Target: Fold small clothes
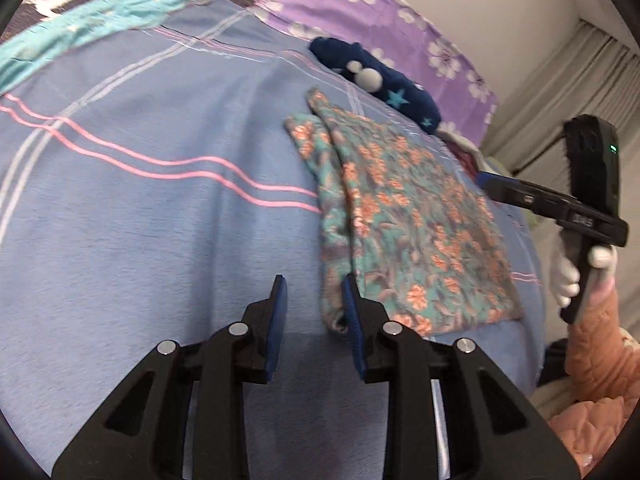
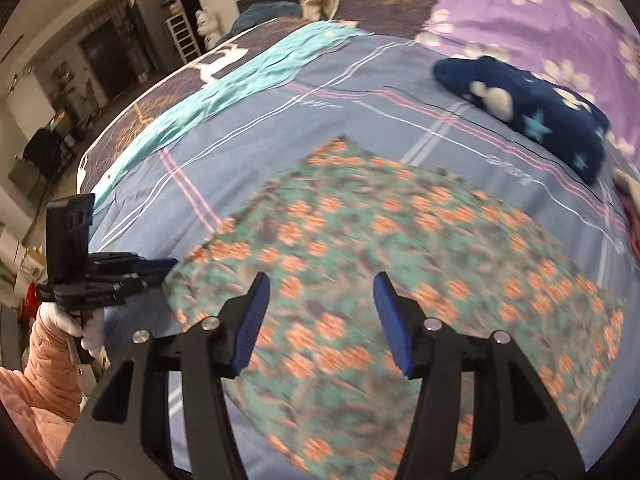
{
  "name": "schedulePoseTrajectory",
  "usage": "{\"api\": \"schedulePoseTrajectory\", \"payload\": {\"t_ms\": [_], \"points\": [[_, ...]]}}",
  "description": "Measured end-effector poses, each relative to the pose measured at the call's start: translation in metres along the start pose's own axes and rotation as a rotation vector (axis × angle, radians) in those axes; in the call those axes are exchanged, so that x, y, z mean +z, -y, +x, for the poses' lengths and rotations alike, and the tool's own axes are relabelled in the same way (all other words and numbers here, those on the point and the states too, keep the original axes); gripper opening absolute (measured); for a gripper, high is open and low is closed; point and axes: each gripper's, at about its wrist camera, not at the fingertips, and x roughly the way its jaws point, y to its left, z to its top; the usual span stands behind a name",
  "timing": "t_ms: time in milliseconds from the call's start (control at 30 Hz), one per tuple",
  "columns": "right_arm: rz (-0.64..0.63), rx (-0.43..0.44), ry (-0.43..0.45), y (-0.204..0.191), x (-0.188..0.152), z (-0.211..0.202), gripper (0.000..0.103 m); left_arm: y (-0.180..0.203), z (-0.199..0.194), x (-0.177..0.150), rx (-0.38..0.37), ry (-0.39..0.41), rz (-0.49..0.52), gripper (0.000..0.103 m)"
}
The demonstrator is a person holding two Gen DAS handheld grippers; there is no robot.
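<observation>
Floral garment (image 1: 404,216) lies folded flat on blue striped bedsheet (image 1: 140,208), its near-left corner just beside left gripper (image 1: 314,304), jaws parted, empty. Right gripper (image 2: 320,312) hovers above it, spread wide, holding nothing. Open sheet left; navy plush cloth (image 2: 532,112) beyond.
</observation>
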Motion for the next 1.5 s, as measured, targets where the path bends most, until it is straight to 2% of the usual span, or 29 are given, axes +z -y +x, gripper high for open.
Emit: {"api": "schedulePoseTrajectory", "payload": {"t_ms": [167,333,433,500,567,633,700,767,800,833,867,900,933,1000,1100,1167,1233,1333,1500], "points": [[-0.022,-0.015,-0.050,-0.019,0.017,0.028,0.055,0.005,0.006,0.003,-0.135,-0.025,0.002,0.039],[-0.062,-0.037,-0.068,-0.035,0.057,0.051,0.055,0.004,0.016,0.005,-0.145,-0.055,-0.011,0.040],[-0.131,-0.042,-0.095,-0.053,0.090,0.075,0.055,0.004,0.018,0.008,-0.154,-0.055,-0.023,0.040],[-0.166,-0.043,-0.132,-0.062,0.105,0.095,0.051,0.002,0.020,0.009,-0.155,-0.054,-0.034,0.039],[-0.181,-0.035,-0.184,-0.067,0.115,0.117,0.034,0.003,0.020,0.009,-0.147,-0.053,-0.042,0.032],[-0.203,-0.060,-0.234,-0.071,0.119,0.137,0.030,0.003,0.020,0.007,-0.144,-0.053,-0.047,0.025],[-0.231,-0.104,-0.273,-0.073,0.121,0.154,0.031,0.003,0.020,0.006,-0.142,-0.054,-0.052,0.022],[-0.247,-0.119,-0.305,-0.073,0.122,0.166,0.051,0.001,0.020,0.004,-0.140,-0.054,-0.065,0.017],[-0.253,-0.122,-0.316,-0.075,0.121,0.169,0.054,-0.001,0.020,0.004,-0.142,-0.053,-0.072,0.015],[-0.263,-0.123,-0.328,-0.076,0.121,0.174,0.054,-0.001,0.022,0.006,-0.147,-0.050,-0.080,0.008],[-0.279,-0.129,-0.342,-0.078,0.119,0.178,0.040,-0.001,0.021,0.006,-0.149,-0.044,-0.082,0.006],[-0.298,-0.154,-0.354,-0.081,0.118,0.181,0.013,0.000,0.019,0.005,-0.150,-0.036,-0.075,0.005],[-0.296,-0.184,-0.334,-0.081,0.119,0.179,0.002,0.004,0.015,0.004,-0.141,-0.022,-0.049,0.005],[-0.215,-0.187,-0.235,-0.075,0.133,0.163,0.001,0.009,0.009,0.001,-0.099,-0.017,-0.009,0.004],[-0.067,-0.098,-0.213,-0.051,0.148,0.163,0.001,0.000,0.012,-0.004,-0.036,-0.058,-0.023,0.003],[-0.069,-0.110,-0.173,-0.048,0.150,0.163,0.000,-0.007,0.013,-0.005,-0.062,-0.066,-0.047,0.003],[-0.011,-0.053,-0.148,-0.038,0.151,0.157,0.000,-0.007,0.011,-0.005,-0.064,-0.062,-0.041,0.003],[-0.012,-0.051,-0.133,-0.033,0.150,0.144,0.000,-0.007,0.007,-0.008,-0.060,-0.060,-0.029,0.003],[-0.080,-0.066,-0.126,-0.035,0.127,0.114,0.010,-0.011,-0.007,-0.012,-0.095,-0.038,-0.044,0.003]]}}
